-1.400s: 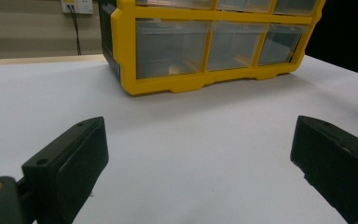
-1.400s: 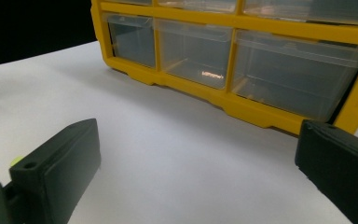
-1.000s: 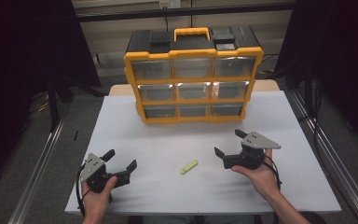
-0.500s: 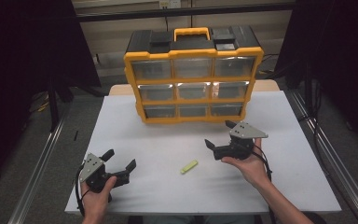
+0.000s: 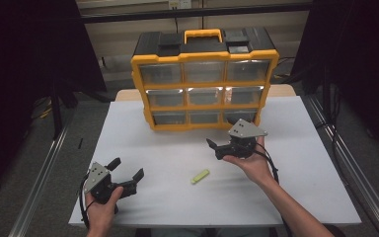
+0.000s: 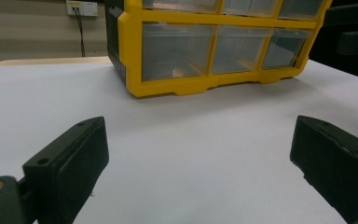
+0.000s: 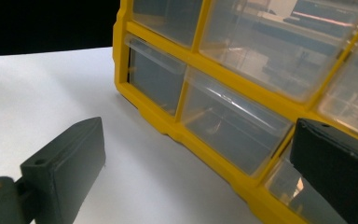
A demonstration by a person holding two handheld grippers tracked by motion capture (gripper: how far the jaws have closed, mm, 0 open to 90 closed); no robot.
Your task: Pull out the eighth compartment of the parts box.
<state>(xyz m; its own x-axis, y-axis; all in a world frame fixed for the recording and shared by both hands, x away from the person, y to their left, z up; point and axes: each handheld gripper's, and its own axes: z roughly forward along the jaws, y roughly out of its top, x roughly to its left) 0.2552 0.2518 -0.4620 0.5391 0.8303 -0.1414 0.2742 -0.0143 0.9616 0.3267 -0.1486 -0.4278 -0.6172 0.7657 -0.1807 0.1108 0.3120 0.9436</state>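
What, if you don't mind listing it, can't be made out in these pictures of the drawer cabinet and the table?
- Drawer contents: the yellow drawer cabinet has glare on its clear fronts in the high view, so what is inside stays unclear.
- Small yellow-green object on the white table: too small in the high view to identify.
- Cabinet's top rows: cut off by the frame edge in the left gripper view.

Small yellow-green item (image 5: 200, 176) at tabletop (image 5: 301, 148) centre: too small to identify. Organizer (image 5: 205, 79) drawer contents unreadable; top cropped at 12 o'clock in gripper views.
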